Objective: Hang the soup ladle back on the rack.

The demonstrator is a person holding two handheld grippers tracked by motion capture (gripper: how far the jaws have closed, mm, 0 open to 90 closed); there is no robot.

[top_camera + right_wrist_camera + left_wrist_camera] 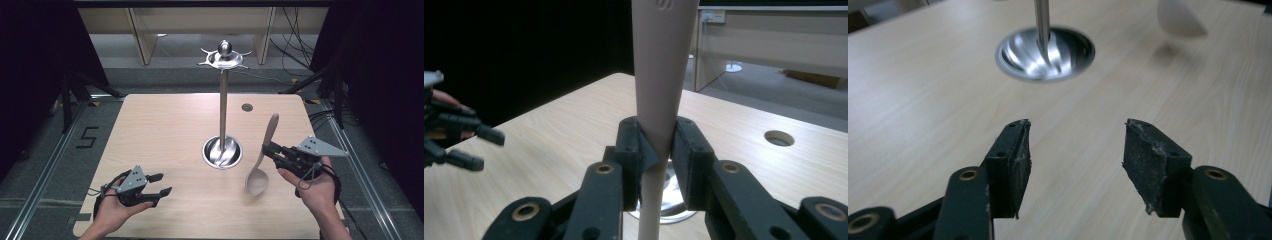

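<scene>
A pale beige spoon (270, 131) is clamped by its handle in my right gripper (267, 150), which is shut on it at the table's right. The spoon's bowl (257, 181) hangs toward the person, just off the tabletop, and the handle points away. In the right gripper view both pads pinch the spoon handle (664, 60) at my right gripper (658, 145). My left gripper (164, 183) rests near the front left, open with nothing between its jaws, as my left gripper (1075, 150) shows in its own view. A metal stand (223, 100) with a dished base (222, 152) rises mid-table.
The stand carries a ring of hooks and a ball (225, 56) at its top. Its base (1045, 52) lies ahead of the left gripper, with the spoon bowl (1178, 20) beyond to the right. A small round hole (247, 107) is in the wooden table (165, 130).
</scene>
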